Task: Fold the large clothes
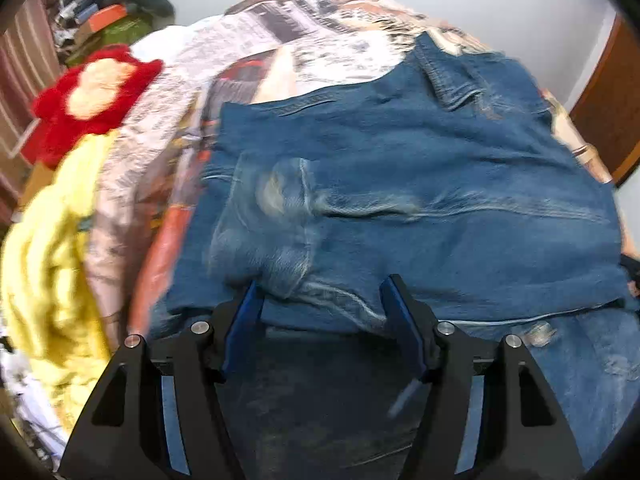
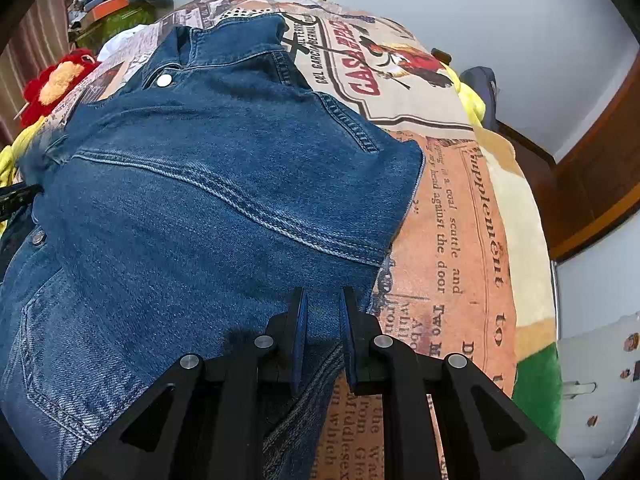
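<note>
Through the left wrist camera we are looking down at the denim jacket (image 1: 400, 184), which is lying folded over itself on the printed bedspread (image 1: 280, 52) and filling the frame from the centre out to 3 o'clock. Our left claw (image 1: 320, 300) is standing spread at 6 o'clock, its blue pads (image 1: 400, 320) hanging over the near edge of the denim — nothing is pinched between them. At 9 o'clock a yellow fleece (image 1: 48, 264) is bunching beside the bedspread, and at 10 o'clock a red plush toy (image 1: 92, 96) is sitting above it. The picture is blurring toward its left side.

Through the right wrist camera we are seeing the same jacket (image 2: 192, 208) spreading from 9 o'clock to the centre, its collar (image 2: 236, 36) and a metal snap (image 2: 163, 80) pointing toward 12 o'clock. Our right claw (image 2: 323, 336) is sitting at 6 o'clock with its pads pressed close together on the jacket's near hem — a strip of denim is running between them. The bedspread (image 2: 452, 240), printed like old newspaper, is lying bare from 1 to 4 o'clock.
</note>
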`<state>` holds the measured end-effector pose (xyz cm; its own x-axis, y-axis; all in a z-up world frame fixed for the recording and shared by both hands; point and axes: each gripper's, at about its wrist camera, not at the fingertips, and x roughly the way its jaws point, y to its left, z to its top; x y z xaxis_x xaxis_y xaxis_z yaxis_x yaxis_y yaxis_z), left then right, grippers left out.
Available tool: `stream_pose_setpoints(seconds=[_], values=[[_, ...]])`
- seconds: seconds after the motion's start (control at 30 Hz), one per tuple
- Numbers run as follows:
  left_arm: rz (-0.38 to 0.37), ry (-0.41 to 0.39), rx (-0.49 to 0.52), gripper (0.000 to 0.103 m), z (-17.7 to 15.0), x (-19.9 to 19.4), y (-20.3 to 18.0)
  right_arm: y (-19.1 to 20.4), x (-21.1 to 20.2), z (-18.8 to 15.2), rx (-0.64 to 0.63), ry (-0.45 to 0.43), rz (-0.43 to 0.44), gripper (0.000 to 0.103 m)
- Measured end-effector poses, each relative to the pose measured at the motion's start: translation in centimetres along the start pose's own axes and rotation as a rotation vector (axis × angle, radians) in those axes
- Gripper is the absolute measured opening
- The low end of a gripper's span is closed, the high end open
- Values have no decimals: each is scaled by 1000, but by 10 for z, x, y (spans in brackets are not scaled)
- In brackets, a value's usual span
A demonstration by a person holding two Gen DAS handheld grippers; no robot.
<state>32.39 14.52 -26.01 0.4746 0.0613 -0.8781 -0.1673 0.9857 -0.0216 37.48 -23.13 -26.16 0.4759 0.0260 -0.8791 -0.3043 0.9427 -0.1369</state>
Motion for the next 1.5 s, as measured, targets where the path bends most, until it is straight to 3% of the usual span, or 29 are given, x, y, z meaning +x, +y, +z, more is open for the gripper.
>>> stream_pose_setpoints(seconds=[0.1, 0.23, 0.4, 0.5, 0.63, 0.7, 0.93, 1.2, 1.23, 1.3, 1.37, 1.5], values=[[-29, 12, 10, 64, -5, -6, 14, -5, -2, 4, 24, 20, 21, 12], [61, -22, 64, 64, -1, -26, 28, -22, -10, 14, 104, 32, 97, 12], [73, -59, 61, 75, 17, -35, 43, -44, -25, 33, 212, -16, 176, 12], [40, -40, 50, 75, 32, -20, 47, -51, -19, 44, 237, -12, 166, 12], [-72, 63, 17, 75, 39, 15, 41, -52, 12, 49, 245, 64, 174, 12], [-65, 94, 33, 75, 37, 28, 35, -51, 27, 47, 241, 73, 185, 12], [69, 39, 114, 84, 23, 34, 27, -38, 27, 42, 112, 31, 117, 12], [113, 11, 148, 85, 8, 24, 27, -40, 15, 31, 85, -15, 51, 12], [120, 9, 150, 85, 6, 24, 26, -40, 14, 29, 76, -7, -4, 13], [125, 6, 150, 87, 3, 25, 25, -41, 14, 24, 64, 1, -57, 51], [124, 5, 143, 88, 6, 28, 27, -51, 12, 15, 85, -3, -75, 68], [83, 17, 99, 88, 9, 24, 35, -74, 8, 2, 178, 28, 6, 69]])
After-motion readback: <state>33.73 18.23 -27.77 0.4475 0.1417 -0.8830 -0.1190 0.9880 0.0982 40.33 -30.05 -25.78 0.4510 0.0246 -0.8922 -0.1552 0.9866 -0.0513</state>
